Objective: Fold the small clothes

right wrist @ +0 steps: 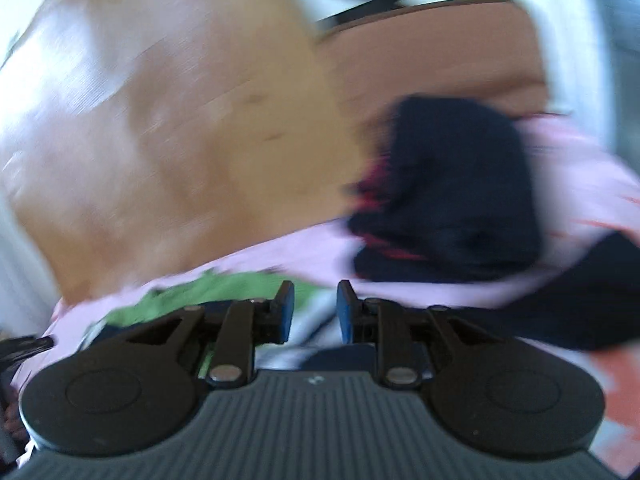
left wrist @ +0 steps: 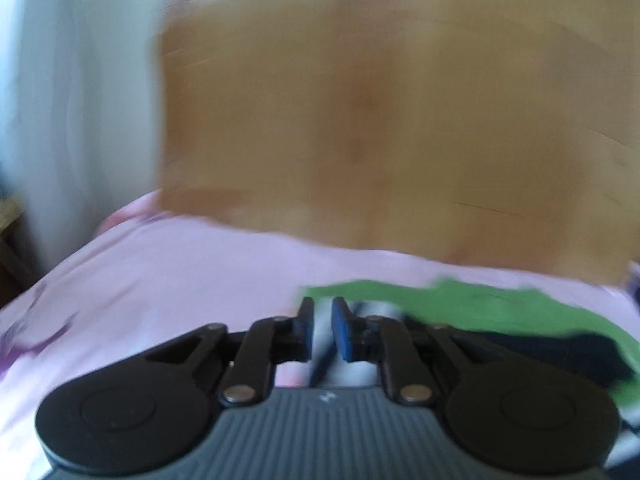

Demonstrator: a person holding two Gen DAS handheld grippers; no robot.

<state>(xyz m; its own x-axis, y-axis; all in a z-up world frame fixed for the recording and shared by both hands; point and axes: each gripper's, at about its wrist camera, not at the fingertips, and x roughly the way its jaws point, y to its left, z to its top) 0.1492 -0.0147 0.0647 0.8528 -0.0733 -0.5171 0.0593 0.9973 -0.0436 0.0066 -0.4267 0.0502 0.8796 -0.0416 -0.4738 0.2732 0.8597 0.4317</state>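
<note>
Both views are blurred by motion. A small green, white and dark garment (left wrist: 460,304) lies on a pink sheet (left wrist: 180,280) on a wooden table. My left gripper (left wrist: 322,304) hovers over the garment's left edge; its jaws stand a narrow gap apart with pale cloth showing between them. In the right wrist view the same green and white garment (right wrist: 224,288) lies under my right gripper (right wrist: 313,292), whose jaws stand apart with nothing clearly held. A folded dark navy garment (right wrist: 452,188) with red trim lies further back on the right.
The wooden table top (left wrist: 360,100) stretches beyond the pink sheet. A white curtain or wall (left wrist: 80,80) is at the left. More dark cloth (right wrist: 580,304) and an orange patch (right wrist: 624,392) lie at the right. A brown chair back (right wrist: 420,52) stands behind the table.
</note>
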